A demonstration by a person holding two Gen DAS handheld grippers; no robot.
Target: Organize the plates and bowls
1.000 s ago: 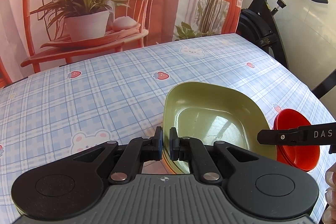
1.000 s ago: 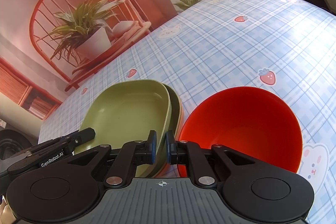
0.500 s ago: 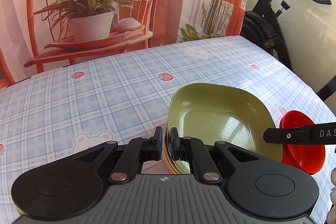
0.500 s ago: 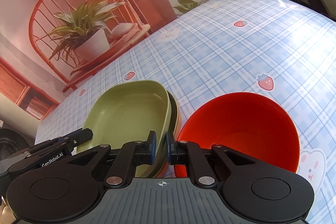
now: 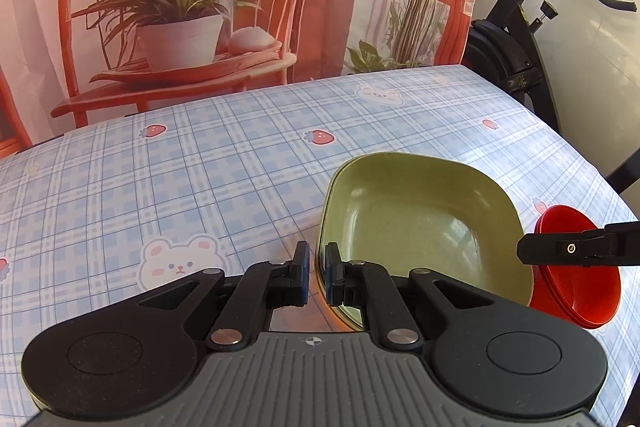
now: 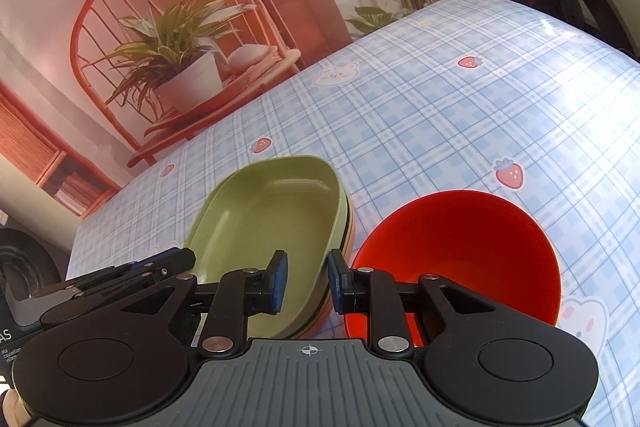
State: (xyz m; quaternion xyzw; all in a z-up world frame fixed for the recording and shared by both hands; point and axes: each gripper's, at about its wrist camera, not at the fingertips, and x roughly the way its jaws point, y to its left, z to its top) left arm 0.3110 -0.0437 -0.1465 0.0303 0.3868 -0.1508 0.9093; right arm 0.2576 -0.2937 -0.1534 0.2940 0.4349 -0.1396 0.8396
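Note:
A stack of squarish plates with a green one on top (image 5: 424,223) lies on the checked tablecloth (image 5: 200,179); it also shows in the right wrist view (image 6: 272,227). A red bowl (image 6: 464,247) stands just right of it, seen in the left wrist view (image 5: 576,287) too. My left gripper (image 5: 314,273) is shut on the stack's near-left rim. My right gripper (image 6: 306,279) has its jaws a little apart, above the gap between the stack's right rim and the red bowl, holding nothing. Its finger (image 5: 576,249) crosses the left wrist view.
The tablecloth (image 6: 460,107) runs far back and to the left. Behind the table hangs a printed backdrop of a red chair and potted plant (image 5: 180,11). An exercise bike (image 5: 520,39) stands past the table's right edge.
My right gripper has opened from shut to a small gap. Both views have drawn back slightly, so the plates and bowl look a little farther off.

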